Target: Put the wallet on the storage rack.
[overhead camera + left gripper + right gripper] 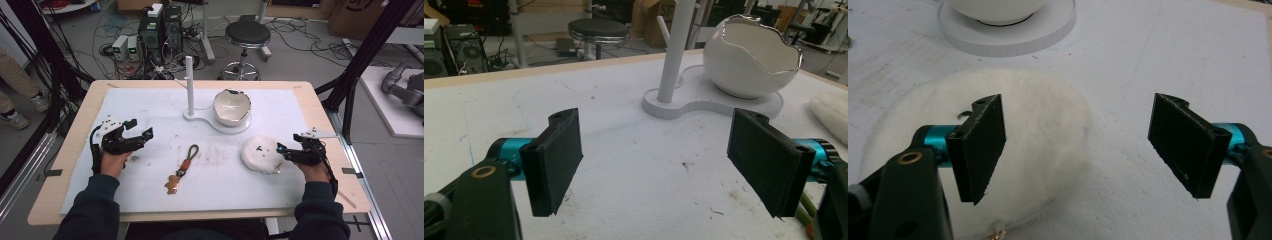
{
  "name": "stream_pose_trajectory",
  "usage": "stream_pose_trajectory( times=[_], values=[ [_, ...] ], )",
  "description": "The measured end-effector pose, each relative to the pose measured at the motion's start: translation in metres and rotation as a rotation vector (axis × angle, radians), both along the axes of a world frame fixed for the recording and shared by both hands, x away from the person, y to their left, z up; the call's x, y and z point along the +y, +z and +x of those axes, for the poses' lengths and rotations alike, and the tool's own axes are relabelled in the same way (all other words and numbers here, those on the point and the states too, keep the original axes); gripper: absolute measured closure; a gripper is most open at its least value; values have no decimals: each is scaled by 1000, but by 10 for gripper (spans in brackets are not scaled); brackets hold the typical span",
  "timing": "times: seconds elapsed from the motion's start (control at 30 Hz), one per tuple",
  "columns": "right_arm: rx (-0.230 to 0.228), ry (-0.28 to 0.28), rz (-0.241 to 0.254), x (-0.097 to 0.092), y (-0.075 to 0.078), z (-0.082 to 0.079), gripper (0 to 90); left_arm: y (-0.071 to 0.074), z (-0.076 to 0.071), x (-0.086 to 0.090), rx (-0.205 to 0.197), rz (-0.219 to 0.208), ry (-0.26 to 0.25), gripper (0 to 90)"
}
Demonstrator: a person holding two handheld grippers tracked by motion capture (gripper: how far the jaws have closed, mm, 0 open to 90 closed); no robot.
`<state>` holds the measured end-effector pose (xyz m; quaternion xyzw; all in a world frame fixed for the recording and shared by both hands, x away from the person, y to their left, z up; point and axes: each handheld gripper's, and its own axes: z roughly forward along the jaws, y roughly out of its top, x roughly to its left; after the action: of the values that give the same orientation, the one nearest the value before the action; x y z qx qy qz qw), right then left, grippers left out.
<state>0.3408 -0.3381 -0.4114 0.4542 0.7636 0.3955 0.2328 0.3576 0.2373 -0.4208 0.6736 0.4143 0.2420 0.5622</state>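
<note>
Grippers wait with jaws apart: left gripper (141, 129) near the tabletop's left edge, right gripper (283, 151) touching a white fluffy pad (260, 152) near the right edge; keychain (182, 168) lies mid-front.

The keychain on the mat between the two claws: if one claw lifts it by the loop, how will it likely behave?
The keychain looks like a cord loop, a clasp and a small flat charm lying in a loose line, so it would probably hang limp and swing. It seems small and thin, so likely light. Pushed, it would probably bend or drag on the white mat rather than slide as one piece.
</note>
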Motion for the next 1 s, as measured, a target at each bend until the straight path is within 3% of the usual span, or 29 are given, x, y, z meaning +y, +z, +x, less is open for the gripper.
stream_pose_trajectory(
  times=[0.2, 0.27, 0.3, 0.33, 0.37, 0.4, 0.5, 0.67, 0.8, 0.93, 0.97, 1.0],
  values=[
    [22, 36, -3, 5, -3, 4, 233, 0, 0, -1, 2, 7, -2, 219],
    [64, 72, 3, 8, -6, 5, 233, 0, 0, -2, 4, 12, -3, 220],
    [117, 113, 16, 11, -10, 8, 234, 0, 0, -2, 4, 15, -4, 220],
    [117, 113, 16, 11, -10, 8, 234, 0, 0, -2, 5, 17, -3, 220],
    [162, 146, 16, 16, -15, 11, 233, 0, 0, -2, 5, 19, -3, 220],
    [170, 150, 9, 18, -16, 12, 227, 0, -1, -3, 6, 23, -2, 220],
    [179, 153, -5, 20, -18, 13, 225, 1, -2, -4, 5, 32, -2, 220],
    [181, 129, -71, 20, -22, 17, 253, 1, -3, -7, 7, 47, -3, 222],
    [202, 128, -72, 20, -25, 21, 257, -1, -2, -10, 12, 47, -2, 225],
    [191, 127, -108, 22, -25, 19, 324, -1, -2, -12, 18, 46, -4, 232],
    [187, 119, -114, 21, -23, 19, 488, 0, -3, -12, 16, 44, -5, 237],
    [187, 119, -114, 21, -23, 19, 488, 0, -3, -13, 15, 42, -8, 237]
  ],
)
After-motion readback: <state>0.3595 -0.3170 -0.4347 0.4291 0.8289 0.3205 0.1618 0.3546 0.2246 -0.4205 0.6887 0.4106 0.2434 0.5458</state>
